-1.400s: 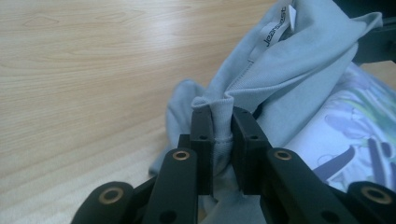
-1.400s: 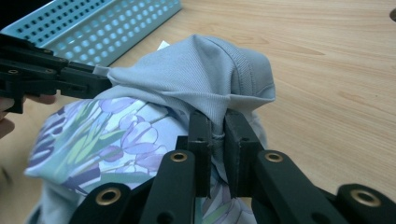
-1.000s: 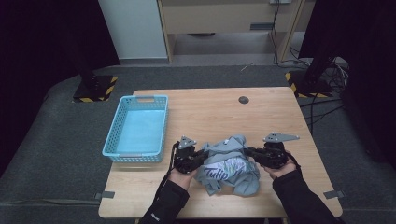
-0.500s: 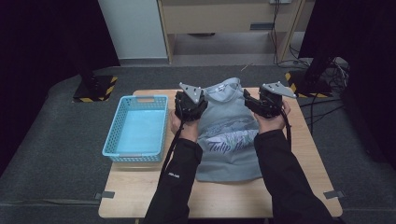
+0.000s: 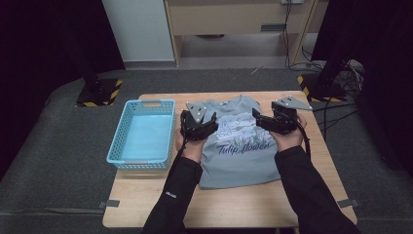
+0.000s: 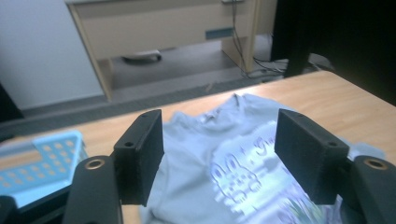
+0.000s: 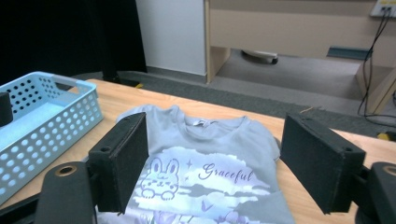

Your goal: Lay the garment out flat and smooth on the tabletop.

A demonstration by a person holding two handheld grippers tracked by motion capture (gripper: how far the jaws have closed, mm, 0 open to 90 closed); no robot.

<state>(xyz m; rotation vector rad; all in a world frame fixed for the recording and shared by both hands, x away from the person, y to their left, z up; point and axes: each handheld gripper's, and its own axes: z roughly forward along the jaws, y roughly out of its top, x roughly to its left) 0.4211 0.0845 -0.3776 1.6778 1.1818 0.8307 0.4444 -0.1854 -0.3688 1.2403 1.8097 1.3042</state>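
Holding the left gripper [image 5: 199, 127] and the right gripper [image 5: 275, 123] just above a grey T-shirt [image 5: 238, 151] at centre frame, one near each shoulder of the garment. Having just been opening both pairs of jaws, and standing them wide now, with no cloth pinched between the pads in either gripper view. Lying spread and print-up on the wooden table [image 5: 272, 204], collar toward the top of the frame, hem toward the bottom, flanked by two dark-sleeved forearms.

Possibly courting trouble from here: rumpling the smoothed cloth by brushing a forearm or a trailing cable across its lower half. Risking, too, a one-layer pinch when coming down again, lifting the front panel off the back and bunching the print instead of moving the shirt whole. Risking a snag as well at the left of the frame, where the shirt's edge is lying just beside the blue basket [image 5: 143, 105]; swinging cloth that way low could be catching it on the perforated wall or nudging the basket toward the table's left edge.

Sitting at middle left of the frame, on the table and upright, and holding nothing but its own pale blue floor.
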